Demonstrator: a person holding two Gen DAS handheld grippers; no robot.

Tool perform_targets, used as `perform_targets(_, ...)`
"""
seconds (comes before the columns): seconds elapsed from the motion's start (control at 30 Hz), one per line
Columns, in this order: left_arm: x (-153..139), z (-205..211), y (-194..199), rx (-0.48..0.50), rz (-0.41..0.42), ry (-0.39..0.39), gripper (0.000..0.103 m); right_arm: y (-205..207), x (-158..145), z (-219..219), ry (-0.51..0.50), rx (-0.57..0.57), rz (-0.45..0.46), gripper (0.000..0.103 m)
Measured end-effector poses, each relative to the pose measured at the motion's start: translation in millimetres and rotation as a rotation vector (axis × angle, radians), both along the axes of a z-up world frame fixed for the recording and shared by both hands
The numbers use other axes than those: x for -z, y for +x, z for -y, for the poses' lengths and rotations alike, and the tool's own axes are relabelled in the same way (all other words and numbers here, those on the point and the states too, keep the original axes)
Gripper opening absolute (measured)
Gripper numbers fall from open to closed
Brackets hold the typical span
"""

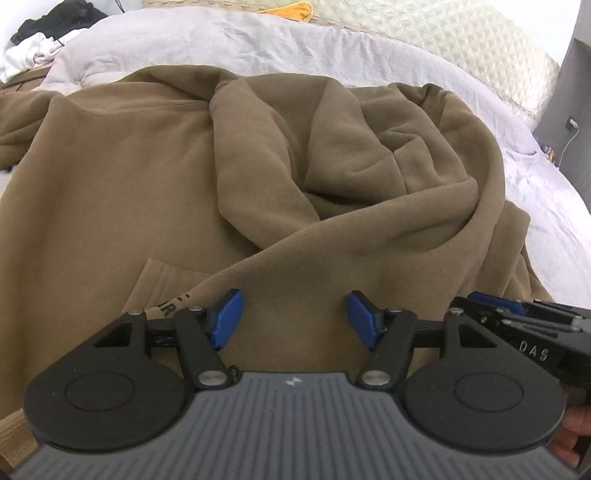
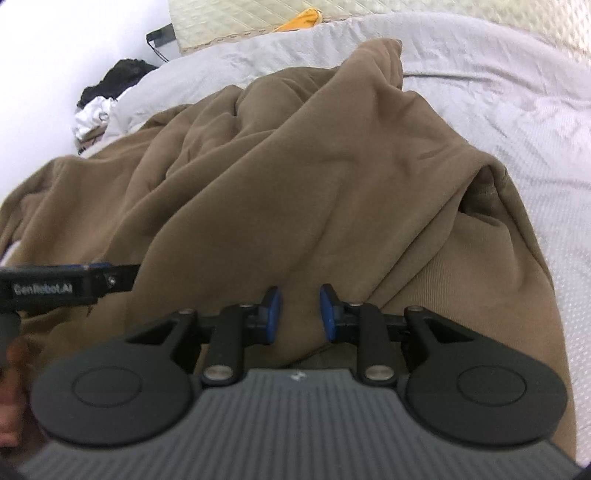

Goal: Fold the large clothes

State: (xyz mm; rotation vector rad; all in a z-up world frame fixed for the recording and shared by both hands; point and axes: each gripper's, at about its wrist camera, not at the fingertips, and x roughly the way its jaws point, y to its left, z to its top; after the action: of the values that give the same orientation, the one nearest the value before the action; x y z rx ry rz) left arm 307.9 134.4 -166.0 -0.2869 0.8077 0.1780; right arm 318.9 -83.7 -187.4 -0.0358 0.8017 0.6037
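A large brown hooded sweatshirt [image 1: 177,192] lies rumpled across a bed covered by a pale grey sheet [image 1: 280,44], its hood and upper part bunched in loose folds toward the far right, a ribbed cuff with dark lettering [image 1: 162,291] lying near the left gripper. The left gripper [image 1: 293,319] points forward and steeply downward at the cloth, low over the near part of the garment; its blue pads [image 1: 229,317] stand well apart with only flat fabric seen between them, nothing pinched. The right gripper [image 2: 297,314] tilts downward at much the same slant just to the right of the left one — its black body and blue tip show at the near right edge of the left wrist view [image 1: 517,317]. Its blue pads [image 2: 271,314] are drawn close together with a raised ridge of brown fabric between them, and they appear to be clamped on that fold of the sweatshirt near its near hem. The two tools sit side by side, near each other but not touching, and a bit of a person's hand [image 1: 570,435] shows at the near right corner beneath the right tool. At the far left of the bed lies a heap of black and white clothes [image 1: 40,33], and at the far end a quilted cream headboard [image 1: 461,37] with an orange item [image 1: 288,9] beside it.
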Motion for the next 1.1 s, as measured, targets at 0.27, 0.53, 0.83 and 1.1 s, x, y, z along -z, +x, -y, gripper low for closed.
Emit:
perform_targets(0.27, -13.8, -13.1, -18.2, -0.035, 0.039, -0.091, 0.071, -5.3, -4.7, 5.3, 0.031, 0.038, 0.027, 0.026)
perform_targets(0.53, -75.4, -88.5, -68.9, -0.222, 0.147, -0.15, 0.077, -22.7, -17.8, 3.5, 0.03, 0.068, 0.091, 0.029)
perform_targets(0.83, -84.1, -257.7, -159.4, -0.541, 0.052, -0.037, 0.084, -41.5, -32.7, -2.3, 0.043, 0.087, 0.046, 0.031)
perform_targets(1.1, -51.9, -393.4, -234.9, -0.849, 0.055, -0.182, 0.085, -37.1, -80.9, -37.1, -0.012, 0.062, -0.04, 0.031)
